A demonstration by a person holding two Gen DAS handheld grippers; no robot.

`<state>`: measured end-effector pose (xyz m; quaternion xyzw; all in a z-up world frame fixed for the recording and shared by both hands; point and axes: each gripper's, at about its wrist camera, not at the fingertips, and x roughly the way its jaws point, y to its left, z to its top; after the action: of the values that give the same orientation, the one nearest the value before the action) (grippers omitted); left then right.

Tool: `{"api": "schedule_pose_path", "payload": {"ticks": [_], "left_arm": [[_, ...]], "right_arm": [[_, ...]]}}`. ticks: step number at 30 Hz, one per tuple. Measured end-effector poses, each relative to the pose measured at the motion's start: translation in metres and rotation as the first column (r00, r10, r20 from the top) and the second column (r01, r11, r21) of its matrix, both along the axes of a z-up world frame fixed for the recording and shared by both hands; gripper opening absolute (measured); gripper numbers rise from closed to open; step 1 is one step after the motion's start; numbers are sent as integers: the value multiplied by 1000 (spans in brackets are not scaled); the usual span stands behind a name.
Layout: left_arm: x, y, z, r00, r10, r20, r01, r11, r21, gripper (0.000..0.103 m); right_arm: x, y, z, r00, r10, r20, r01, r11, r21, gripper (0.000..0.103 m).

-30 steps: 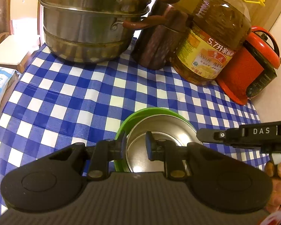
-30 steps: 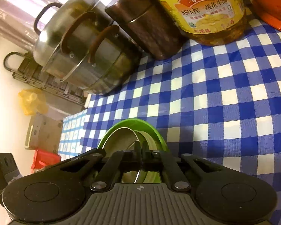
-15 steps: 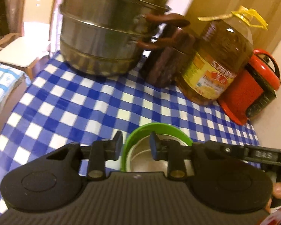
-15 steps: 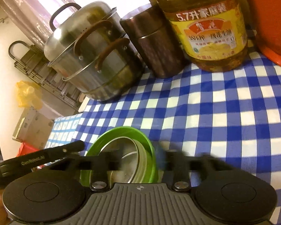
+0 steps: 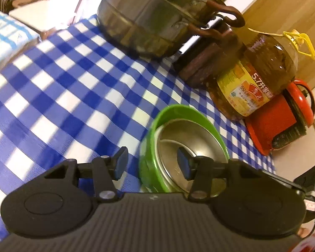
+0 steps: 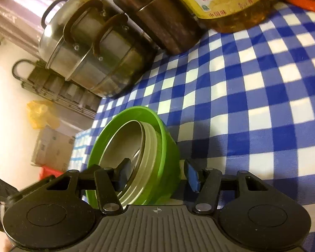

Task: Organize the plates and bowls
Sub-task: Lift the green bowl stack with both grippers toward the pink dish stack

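A green bowl [image 5: 151, 130] stands on the blue-and-white checked cloth [image 5: 63, 94], with steel bowls [image 5: 191, 138] nested inside it. In the left wrist view my left gripper [image 5: 152, 163] straddles the bowl's left wall. Its jaws are opening and neither pad presses on the wall. In the right wrist view the green bowl [image 6: 166, 147] and the steel bowls [image 6: 124, 145] sit just ahead. My right gripper [image 6: 157, 175] stands open across their right wall, one finger inside the steel bowl and one outside the green wall.
At the back of the table stand a stacked steel steamer pot [image 5: 157, 16], a dark brown canister [image 5: 203, 67], a big oil bottle [image 5: 258, 77] and a red cooker [image 5: 283, 113]. The table's edge runs close on the left, with furniture beyond it.
Both grippers were shut on the bowls' rims and have let go, their jaws now spread. Both hands have sunk lower, and the left view has rolled.
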<state>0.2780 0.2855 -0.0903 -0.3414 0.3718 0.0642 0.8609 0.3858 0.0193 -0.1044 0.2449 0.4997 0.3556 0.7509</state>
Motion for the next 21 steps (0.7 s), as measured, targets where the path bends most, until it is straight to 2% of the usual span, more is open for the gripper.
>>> {"api": "schedule_pose_path", "payload": {"ticks": [9, 12, 14, 21], "left_arm": [[-4, -11, -13, 1000, 9, -8, -10, 999, -47, 42], [-4, -13, -13, 1000, 9, -10, -9, 999, -45, 43], [-3, -16, -13, 1000, 10, -13, -10, 999, -42, 43], [0, -6, -13, 999, 50, -15, -51, 998, -37, 42]], "right_arm": [[-8, -5, -7, 999, -6, 53, 3, 999, 54, 51], [-10, -6, -9, 997, -6, 71, 4, 1000, 29, 35], [-9, -8, -13, 999, -14, 52, 12, 999, 40, 34], [-4, 2, -2, 996, 21, 89, -18, 999, -38, 35]]}}
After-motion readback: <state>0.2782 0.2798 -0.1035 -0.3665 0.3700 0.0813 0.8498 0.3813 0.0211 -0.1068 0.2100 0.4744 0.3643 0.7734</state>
